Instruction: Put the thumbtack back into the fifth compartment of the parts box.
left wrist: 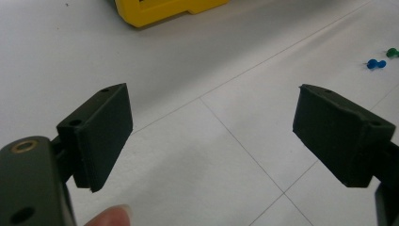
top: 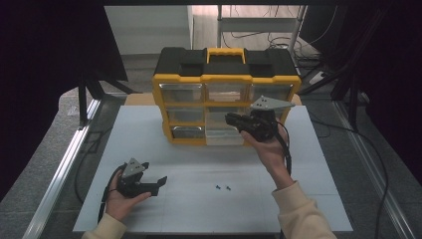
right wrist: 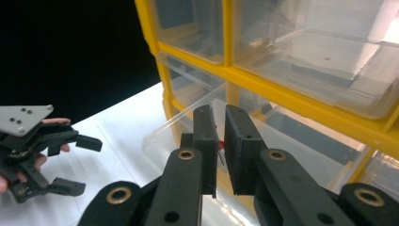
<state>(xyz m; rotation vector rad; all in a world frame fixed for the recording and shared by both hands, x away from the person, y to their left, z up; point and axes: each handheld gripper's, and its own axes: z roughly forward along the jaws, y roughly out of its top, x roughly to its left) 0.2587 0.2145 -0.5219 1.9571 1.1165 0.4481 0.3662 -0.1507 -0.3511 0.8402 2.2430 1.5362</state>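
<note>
Both grippers rest in a person's hands above a pale grey tabletop (top: 199,209). Held low near the front left of the table, the left gripper (top: 154,183) has its jaws spread wide with bare surface between them. Raised in front of the organiser, the right gripper (right wrist: 220,141) has its jaws pressed nearly together on a small red pin (right wrist: 218,146), which sits in the narrow gap between the pads. That pin hangs just above a clear drawer (top: 224,134) pulled out from the bottom row of a yellow and black drawer organiser (top: 226,79).

The organiser stands upright at the far middle of the table, with a black lid, a yellow handle and rows of see-through drawers. Two more pins lie on the table near the front, well apart from the organiser: a blue pin (left wrist: 375,63) and, just beside it, a green pin (left wrist: 391,52).

Thin seam lines cross the tabletop, dividing it into panels. Metal rails (top: 59,174) run along both sides of the table. Beyond them the floor is grey, with black cables (top: 368,149) trailing across it on the right. Dark curtains hang at the left and right. Behind the organiser are a white wall and the legs of a metal rack (top: 259,22).
</note>
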